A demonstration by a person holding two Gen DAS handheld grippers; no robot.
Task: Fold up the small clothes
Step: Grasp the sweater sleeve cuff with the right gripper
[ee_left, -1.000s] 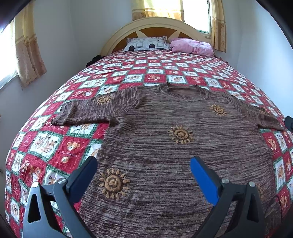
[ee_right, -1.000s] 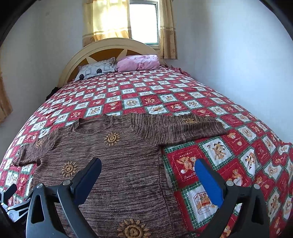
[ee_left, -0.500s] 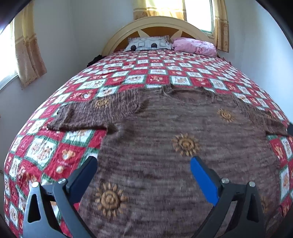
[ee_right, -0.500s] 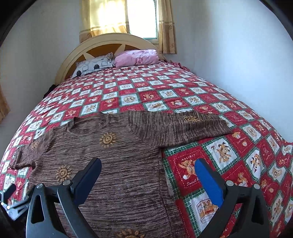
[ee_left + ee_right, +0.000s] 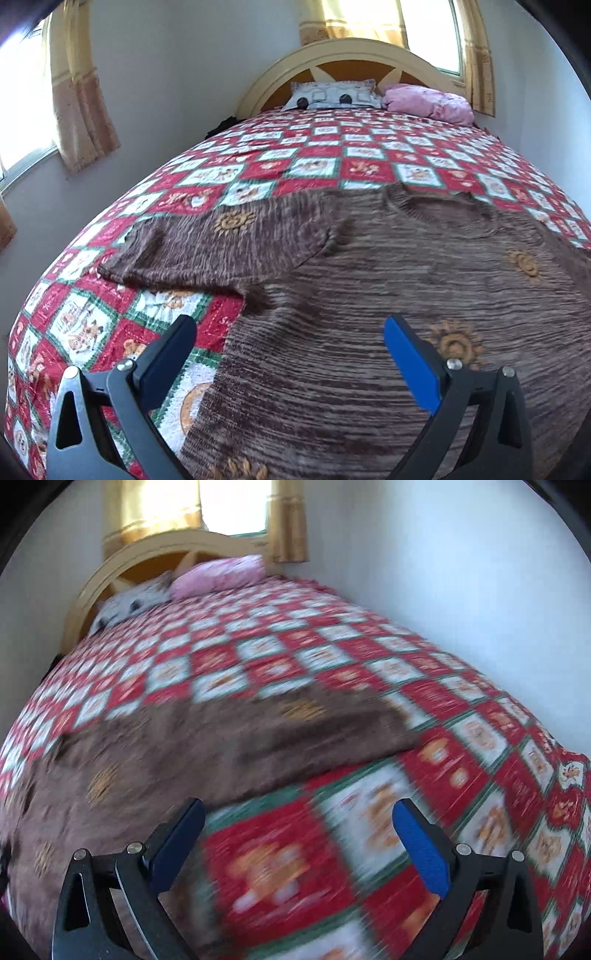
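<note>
Left wrist view shows the sweater [image 5: 369, 280] spread flat, front up, on the quilt [image 5: 332, 162] — laid out, it seems, so sleeves and sides can be folded inward. Its sleeve [image 5: 221, 247] reaches ahead and to the left of the left gripper [image 5: 286, 354], which hovers over the body's side edge with jaws spread wide, gripping nothing and apparently touching nothing. Right wrist view is blurred; the right gripper [image 5: 297, 834] is likewise wide apart and empty, above bare quilt just beside the sweater's other edge, the other sleeve [image 5: 325, 731] ahead of it. Likely each gripper is heading for a sleeve — no fold is made yet.
</note>
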